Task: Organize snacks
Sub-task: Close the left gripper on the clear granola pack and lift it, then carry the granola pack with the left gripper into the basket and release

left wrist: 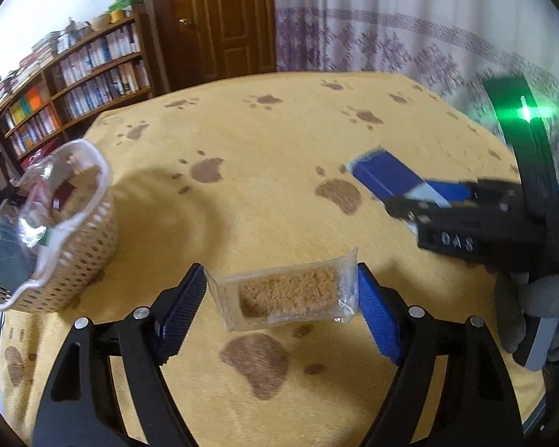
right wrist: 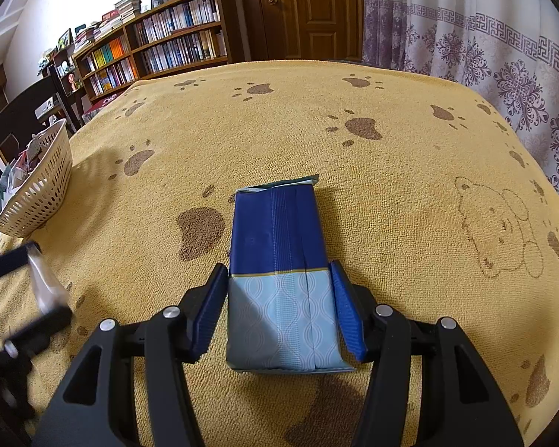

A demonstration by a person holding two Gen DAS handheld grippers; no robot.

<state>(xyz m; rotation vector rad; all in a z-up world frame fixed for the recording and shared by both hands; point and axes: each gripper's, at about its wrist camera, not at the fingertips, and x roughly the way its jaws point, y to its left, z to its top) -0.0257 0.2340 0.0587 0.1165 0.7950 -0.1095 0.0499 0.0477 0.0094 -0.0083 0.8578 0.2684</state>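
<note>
Blue snack pack (right wrist: 279, 260) sits clamped between right hand-held gripper (right wrist: 279, 309) pads.

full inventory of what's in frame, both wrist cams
clear snack packet: 1, clear wrap over a tan block, between the left gripper's pads
blue snack pack: 1, dark blue and pale blue, between the right gripper's pads
basket: 1, cream, far left on the cloth, holding several wrapped items
cloth: 1, yellow with brown paw prints, covering the surface
bookshelf: 1, brown, full of books, back left
door: 1, brown, back centre
curtain: 1, white with purple pattern, back right
left gripper: 1, black, blue pads
right gripper: 1, black, blue pads
gloved hand: 1, grey, holding the right gripper
</note>
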